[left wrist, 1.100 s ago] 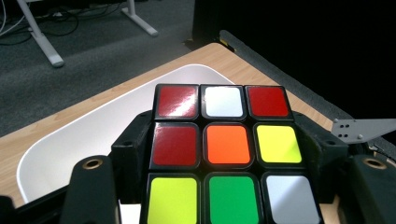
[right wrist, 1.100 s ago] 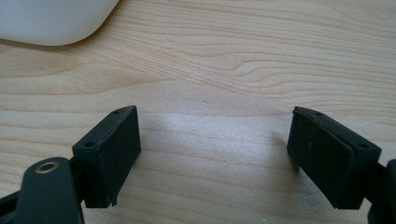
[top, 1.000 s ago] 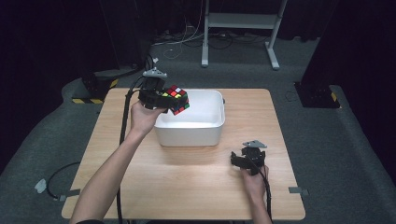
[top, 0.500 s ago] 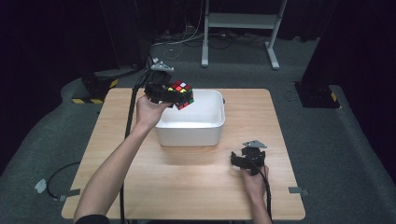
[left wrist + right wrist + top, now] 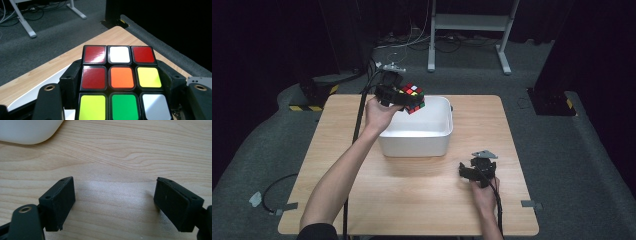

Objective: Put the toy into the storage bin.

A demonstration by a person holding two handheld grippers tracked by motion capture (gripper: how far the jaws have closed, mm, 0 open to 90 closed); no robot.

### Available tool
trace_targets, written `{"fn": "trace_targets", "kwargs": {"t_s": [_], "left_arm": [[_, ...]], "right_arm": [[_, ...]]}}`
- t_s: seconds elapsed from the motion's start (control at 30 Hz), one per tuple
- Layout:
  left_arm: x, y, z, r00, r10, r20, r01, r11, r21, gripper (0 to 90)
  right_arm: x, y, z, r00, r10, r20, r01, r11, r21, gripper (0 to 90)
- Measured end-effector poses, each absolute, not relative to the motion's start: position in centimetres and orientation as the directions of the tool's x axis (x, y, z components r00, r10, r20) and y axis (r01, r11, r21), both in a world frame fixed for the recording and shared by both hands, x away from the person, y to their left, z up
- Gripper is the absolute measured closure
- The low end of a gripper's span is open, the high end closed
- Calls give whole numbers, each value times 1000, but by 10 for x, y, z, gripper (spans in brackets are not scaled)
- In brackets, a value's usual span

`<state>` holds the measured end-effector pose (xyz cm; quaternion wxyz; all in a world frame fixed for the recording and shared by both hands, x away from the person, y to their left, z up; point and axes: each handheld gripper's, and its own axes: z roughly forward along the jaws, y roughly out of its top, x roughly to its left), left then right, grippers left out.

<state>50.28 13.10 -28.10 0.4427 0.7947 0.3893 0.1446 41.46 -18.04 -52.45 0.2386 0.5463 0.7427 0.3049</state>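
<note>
Wooden table [image 5: 362, 150] is carrying a white plastic tub [image 5: 414, 135]; the left tool [image 5: 398, 96] is gripping a multicoloured puzzle cube [image 5: 412, 98] above the tub's far-left rim, forearm stretching forward. The right tool [image 5: 477, 169] is resting near-right, jaws gaping wide.

Left hand-held gripper [image 5: 404, 97] raised, jaws clamped; right hand-held gripper [image 5: 477, 170] low, jaws spread wide.
</note>
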Motion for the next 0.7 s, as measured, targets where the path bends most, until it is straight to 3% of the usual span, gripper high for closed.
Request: {"fn": "trace_targets", "kwargs": {"t_s": [0.7], "left_arm": [[527,115,-292,628,772,-94,507,-315,802,329]], "right_arm": [[414,-179,-525,-297,955,-19,664,220,715,175]]}}
